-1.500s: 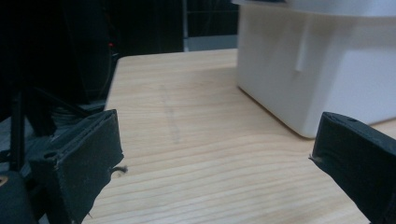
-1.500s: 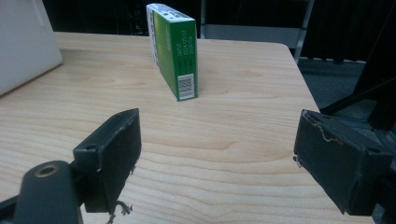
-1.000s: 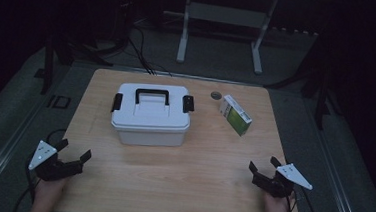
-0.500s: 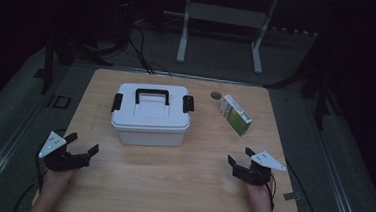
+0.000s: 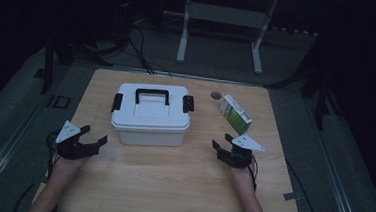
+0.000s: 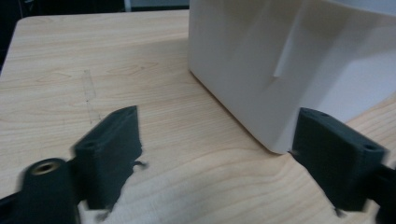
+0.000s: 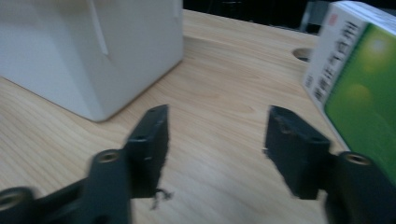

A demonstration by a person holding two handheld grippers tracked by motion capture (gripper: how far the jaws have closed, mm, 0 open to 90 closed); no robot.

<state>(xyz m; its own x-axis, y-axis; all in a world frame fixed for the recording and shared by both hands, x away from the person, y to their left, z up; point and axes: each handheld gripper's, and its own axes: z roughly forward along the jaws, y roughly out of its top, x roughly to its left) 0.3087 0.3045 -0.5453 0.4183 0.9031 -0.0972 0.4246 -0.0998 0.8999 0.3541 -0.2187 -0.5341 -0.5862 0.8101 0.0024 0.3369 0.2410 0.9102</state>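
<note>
White lidded storage box (image 5: 151, 114) sits at table (image 5: 169, 195) centre-left, black carry handle (image 5: 152, 94) on lid, black latch (image 5: 116, 102) at each end. Left gripper (image 5: 84, 144) near box's front-left corner, right gripper (image 5: 224, 149) off front-right corner, between box and green-white carton (image 5: 235, 114). Both jaw pairs have just been closing, gaps bare, nothing gripped. Judgement: rigid smooth plastic shell, likely light, walls slippery and too wide for jaws; best holds are handle or end latches. Carton stays apart, untouched.

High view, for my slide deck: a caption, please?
Two open tongs, left and right, flank a white lidded box on a wooden table.
</note>
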